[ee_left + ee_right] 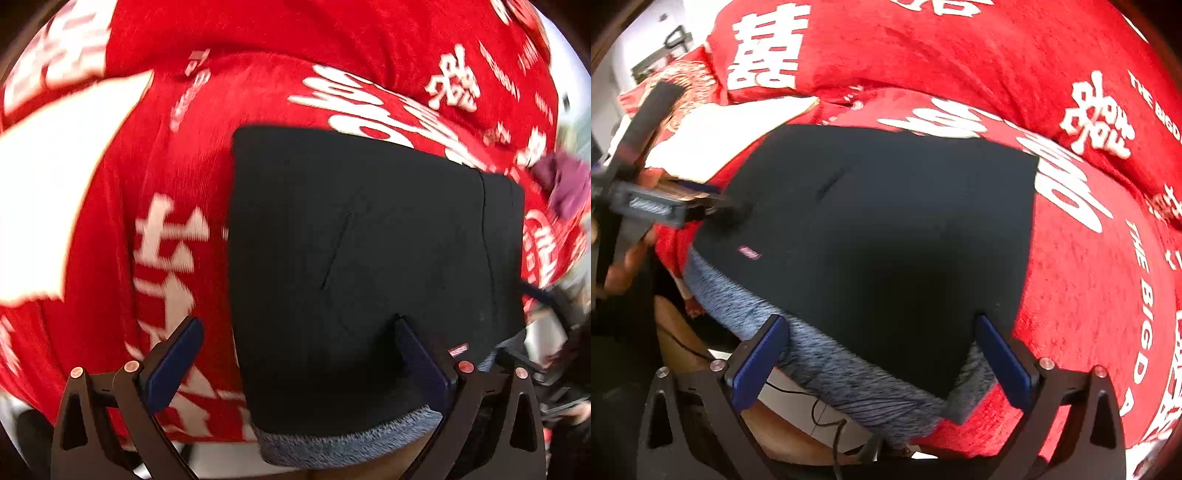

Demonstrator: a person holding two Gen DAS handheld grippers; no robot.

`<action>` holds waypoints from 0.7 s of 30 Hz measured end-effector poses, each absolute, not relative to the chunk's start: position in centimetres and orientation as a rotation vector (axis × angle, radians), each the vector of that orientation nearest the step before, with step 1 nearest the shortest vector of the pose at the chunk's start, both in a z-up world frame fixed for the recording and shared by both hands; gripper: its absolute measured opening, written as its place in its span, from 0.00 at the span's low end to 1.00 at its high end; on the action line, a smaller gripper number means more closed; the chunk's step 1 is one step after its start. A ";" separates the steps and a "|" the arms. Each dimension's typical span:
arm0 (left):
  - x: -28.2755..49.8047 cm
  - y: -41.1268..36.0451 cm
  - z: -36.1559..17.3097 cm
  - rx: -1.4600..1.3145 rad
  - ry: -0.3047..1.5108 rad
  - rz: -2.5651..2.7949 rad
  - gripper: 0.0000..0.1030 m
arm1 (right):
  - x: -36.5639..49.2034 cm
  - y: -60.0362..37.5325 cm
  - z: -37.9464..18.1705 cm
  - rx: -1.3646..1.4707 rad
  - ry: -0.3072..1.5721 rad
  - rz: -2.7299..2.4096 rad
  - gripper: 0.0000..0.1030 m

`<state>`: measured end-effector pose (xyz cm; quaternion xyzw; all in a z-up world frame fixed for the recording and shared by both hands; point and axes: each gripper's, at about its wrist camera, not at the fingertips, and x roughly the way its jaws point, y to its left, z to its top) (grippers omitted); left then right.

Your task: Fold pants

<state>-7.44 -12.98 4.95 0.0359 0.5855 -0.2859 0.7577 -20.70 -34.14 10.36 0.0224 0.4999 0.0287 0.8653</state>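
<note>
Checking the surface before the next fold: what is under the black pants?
The black pants lie on a red printed cover; their grey waistband overhangs its edge. Whatever is beneath the cover is hidden.

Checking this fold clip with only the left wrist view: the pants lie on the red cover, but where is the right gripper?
Observer: The right gripper hangs over the pants' waistband corner, one finger on each side of it.
Operator: Is it gripping the cloth?
Observer: No. Its jaws stand wide open, with nothing pressed between the pads.
Operator: How does my gripper look from there?
Observer: The left gripper is blurred, at the pants' left edge just above the pink label. Whether it touches the cloth cannot be told.
</note>
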 end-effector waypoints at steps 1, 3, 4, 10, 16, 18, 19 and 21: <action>-7.4 -12.6 4.9 0.050 1.295 -0.624 1.00 | -20.6 -34.5 10.2 0.059 1.049 0.051 0.99; -7.8 -11.8 6.2 0.014 1.275 -0.627 1.00 | -20.5 -34.9 10.4 0.082 1.053 0.035 0.99; -8.2 -11.5 6.9 0.003 1.241 -0.647 1.00 | -20.5 -35.2 10.5 0.103 1.054 0.024 0.99; -10.1 -9.2 7.2 0.029 1.187 -0.651 1.00 | -21.6 -35.3 11.9 0.126 1.023 -0.014 0.99; -10.7 -10.0 3.2 0.177 1.300 -0.562 1.00 | -21.9 -34.1 13.1 0.082 0.988 0.002 0.99; -10.8 -10.0 3.9 0.180 1.292 -0.557 1.00 | -21.8 -34.0 13.1 0.075 0.994 -0.003 0.99; -11.0 -10.1 4.7 0.191 1.267 -0.565 1.00 | -21.9 -34.1 13.2 0.079 0.995 -0.009 0.99; -11.3 -10.4 6.2 0.171 1.224 -0.599 1.00 | -22.3 -34.2 13.4 0.102 0.986 -0.006 0.99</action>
